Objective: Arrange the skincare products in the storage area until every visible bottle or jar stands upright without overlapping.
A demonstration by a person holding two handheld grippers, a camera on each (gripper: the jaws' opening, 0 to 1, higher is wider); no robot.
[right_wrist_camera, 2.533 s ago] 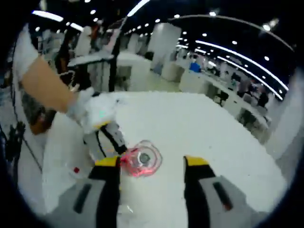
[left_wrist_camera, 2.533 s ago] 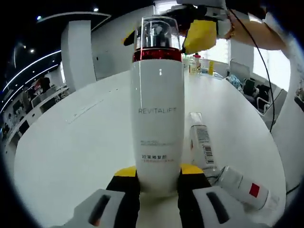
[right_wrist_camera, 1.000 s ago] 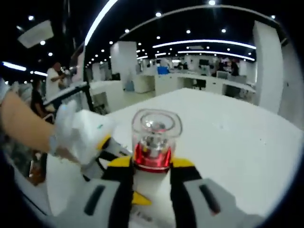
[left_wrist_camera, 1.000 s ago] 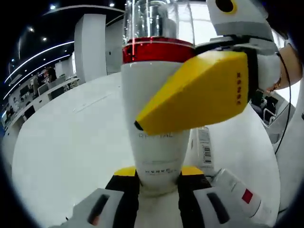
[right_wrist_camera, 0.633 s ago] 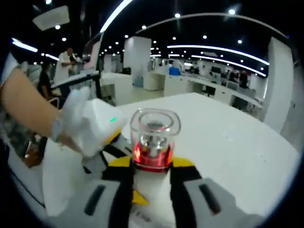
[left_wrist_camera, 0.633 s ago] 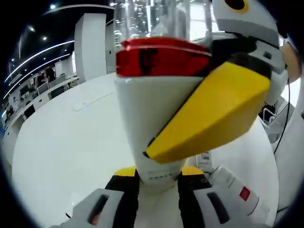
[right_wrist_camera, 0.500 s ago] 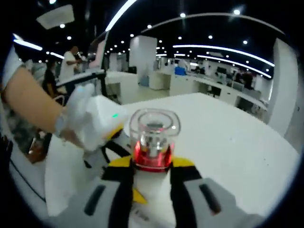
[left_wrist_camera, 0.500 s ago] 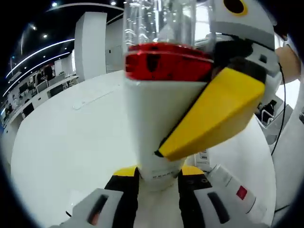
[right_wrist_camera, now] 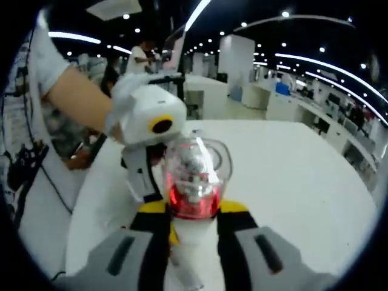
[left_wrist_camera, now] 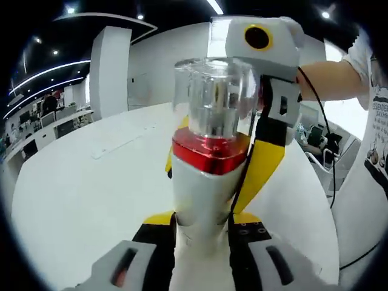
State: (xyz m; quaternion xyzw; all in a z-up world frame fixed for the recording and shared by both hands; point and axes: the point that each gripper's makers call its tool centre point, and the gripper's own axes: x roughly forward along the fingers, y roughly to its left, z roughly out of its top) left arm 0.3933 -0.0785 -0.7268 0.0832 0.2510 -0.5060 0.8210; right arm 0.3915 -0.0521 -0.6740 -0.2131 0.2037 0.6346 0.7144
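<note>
Left gripper view: my left tongs (left_wrist_camera: 200, 227) are clamped on the lower body of the white bottle (left_wrist_camera: 200, 194), yellow pads pressed against it on both sides. The bottle leans toward the lens, so I look up past its red collar (left_wrist_camera: 209, 151) to the clear cap (left_wrist_camera: 212, 100). The right tongs (left_wrist_camera: 257, 163) come in from beyond and to the right of the bottle, a yellow finger lying against its white shoulder just under the collar. A person's forearm (left_wrist_camera: 324, 76) runs off behind them. The white bench (left_wrist_camera: 85, 188) spreads out to the left of my tongs.

Right gripper view: my right tongs (right_wrist_camera: 193, 221) grip the same white bottle (right_wrist_camera: 194, 233) just below the red collar (right_wrist_camera: 194, 203), both yellow pads touching it. The clear cap (right_wrist_camera: 195, 163) sits straight ahead between the jaws. The left tongs (right_wrist_camera: 148, 176) are just beyond and left of the cap, their tips hidden behind the bottle. The bench (right_wrist_camera: 291, 182) extends to the right.
</note>
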